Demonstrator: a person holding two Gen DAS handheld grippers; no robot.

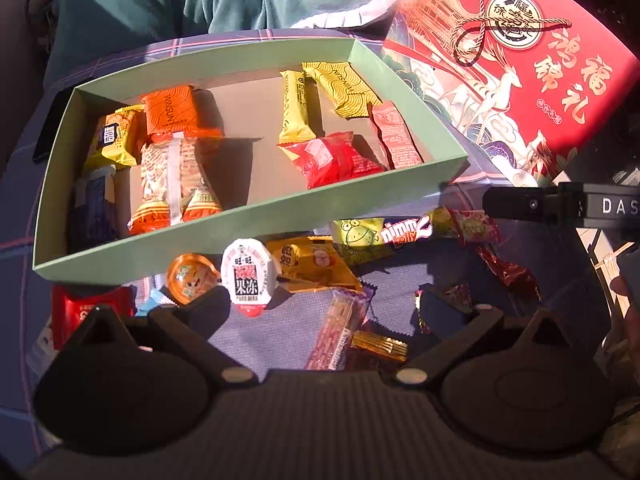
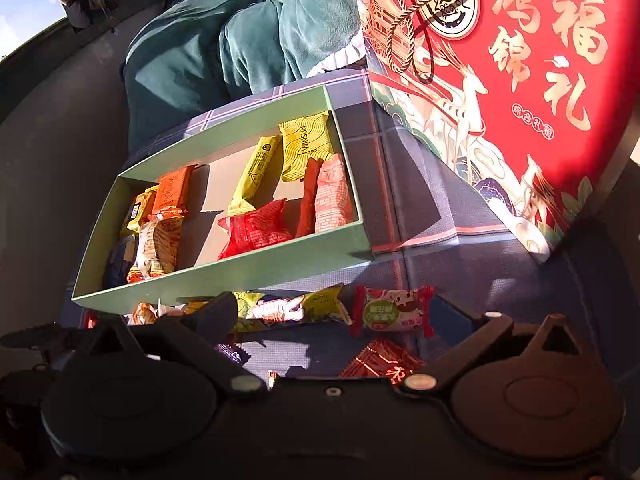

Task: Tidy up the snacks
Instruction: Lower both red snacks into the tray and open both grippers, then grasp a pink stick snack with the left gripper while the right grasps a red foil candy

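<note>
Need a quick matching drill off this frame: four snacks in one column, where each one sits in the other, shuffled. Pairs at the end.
Column 1
1. orange WINSUN pack
2. red crinkled candy bag
3. white jelly cup
4. frog-print Dimm wrapper

Column 2
A. on the cloth, just outside the near wall of the green tray, right part
B. inside the tray, left group
C. on the cloth beside an orange jelly cup
D. inside the tray, right group, by its near wall

Pairs: 1-B, 2-D, 3-C, 4-A
</note>
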